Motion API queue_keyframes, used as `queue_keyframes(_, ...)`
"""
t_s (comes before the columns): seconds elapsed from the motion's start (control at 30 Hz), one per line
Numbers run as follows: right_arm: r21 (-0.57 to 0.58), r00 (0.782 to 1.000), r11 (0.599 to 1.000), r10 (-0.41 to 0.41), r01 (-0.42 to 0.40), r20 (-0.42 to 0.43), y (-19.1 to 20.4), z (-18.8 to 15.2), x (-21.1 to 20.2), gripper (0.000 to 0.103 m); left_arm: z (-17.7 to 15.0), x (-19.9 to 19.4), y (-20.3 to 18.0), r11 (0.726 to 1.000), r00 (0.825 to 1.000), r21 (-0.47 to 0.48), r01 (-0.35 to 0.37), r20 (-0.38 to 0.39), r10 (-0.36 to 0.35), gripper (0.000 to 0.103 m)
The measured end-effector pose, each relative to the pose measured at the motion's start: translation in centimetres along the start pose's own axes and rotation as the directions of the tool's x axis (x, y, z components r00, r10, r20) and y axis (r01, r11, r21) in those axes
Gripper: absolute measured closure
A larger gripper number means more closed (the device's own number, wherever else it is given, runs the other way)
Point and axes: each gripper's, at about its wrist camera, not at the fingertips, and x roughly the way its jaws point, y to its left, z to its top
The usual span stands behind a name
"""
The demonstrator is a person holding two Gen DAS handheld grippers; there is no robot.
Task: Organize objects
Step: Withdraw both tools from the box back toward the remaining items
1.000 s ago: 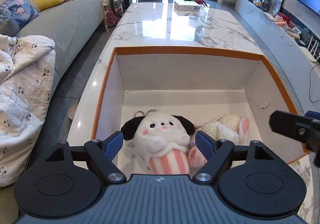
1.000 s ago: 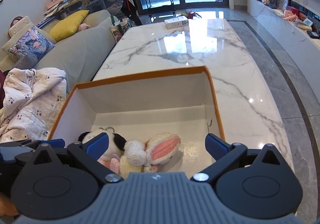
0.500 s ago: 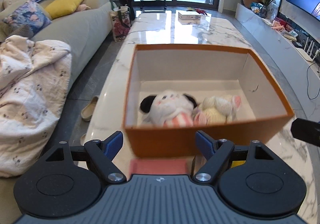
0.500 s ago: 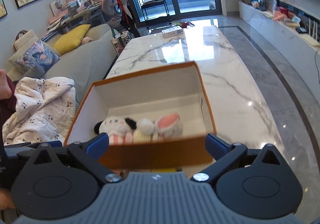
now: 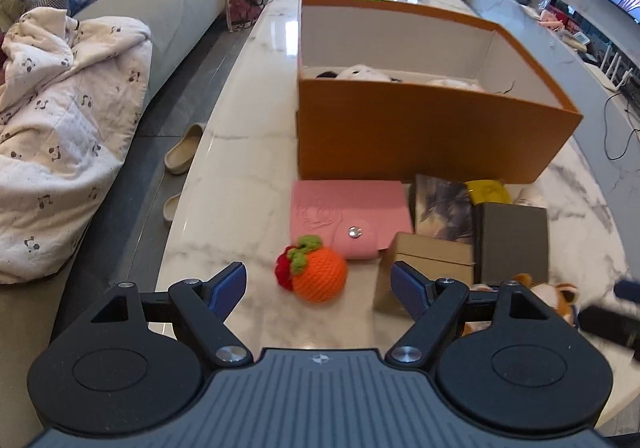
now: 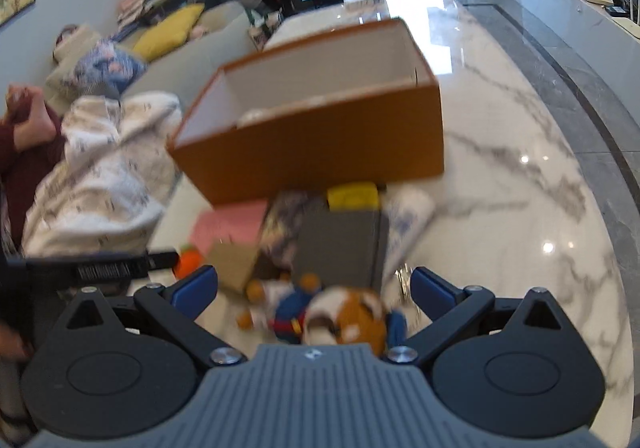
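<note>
Left gripper (image 5: 318, 284), fingers spread & empty, hangs just short of the crocheted orange (image 5: 318, 274), which sits dead ahead between the tips on the marble table (image 5: 224, 183), in front of the orange box (image 5: 420, 127). Round, knit, green-leafed, red bit at left; no long axis. Right gripper (image 6: 312, 288), also spread & empty, faces the plush dog (image 6: 344, 318).

no legible text, blurred white lettering on a black bar (image 6: 105, 270), unreadable
</note>
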Motion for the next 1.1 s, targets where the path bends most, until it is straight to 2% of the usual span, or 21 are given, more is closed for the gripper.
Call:
queue_keyframes(0.17, 0.030, 0.997, 1.000, -0.004, 0.007, -0.077, -1.4, -1.5, 1.7, 0.001, 0.1, 1.8, 1.1, 0.999, 1.000, -0.050, 0.011, -0.027, -0.012, 0.009)
queue_keyframes(0.33, 0.046, 0.996, 0.999, 0.004, 0.000, -0.085, -1.9, -1.1, 2.1, 0.001, 0.4, 3.5, 1.9, 0.991, 0.997, -0.131, 0.023, -0.072, -0.033, 0.009)
queue_keyframes(0.43, 0.061, 0.995, 0.998, 0.018, -0.012, -0.098, -2.1, -0.8, 2.6, 0.001, 0.7, 3.4, 1.4, 0.990, 0.995, -0.132, 0.048, -0.081, -0.059, 0.009)
queue_keyframes(0.53, 0.087, 0.991, 0.996, 0.036, -0.025, -0.126, -2.4, -0.9, 3.5, 0.001, 1.0, 3.7, 0.6, 0.995, 0.997, -0.101, 0.020, -0.079, -0.028, 0.009)
queue_keyframes(0.63, 0.135, 0.985, 0.990, 0.071, -0.050, -0.155, -2.7, -1.1, 4.5, 0.001, 1.1, 4.9, 0.6, 0.994, 0.993, -0.110, 0.003, -0.114, -0.016, 0.009)
queue_keyframes(0.77, 0.136, 0.985, 0.990, 0.061, -0.039, -0.160, -2.5, -1.0, 4.9, 0.001, 1.2, 6.1, 1.0, 0.984, 0.988, -0.177, -0.022, -0.153, -0.006, 0.009)
queue_keyframes(1.1, 0.149, 0.982, 0.988, 0.055, -0.028, -0.181, -2.8, -1.5, 5.9, 0.001, 1.3, 6.5, 2.0, 0.957, 0.978, -0.289, 0.018, -0.194, -0.077, 0.010)
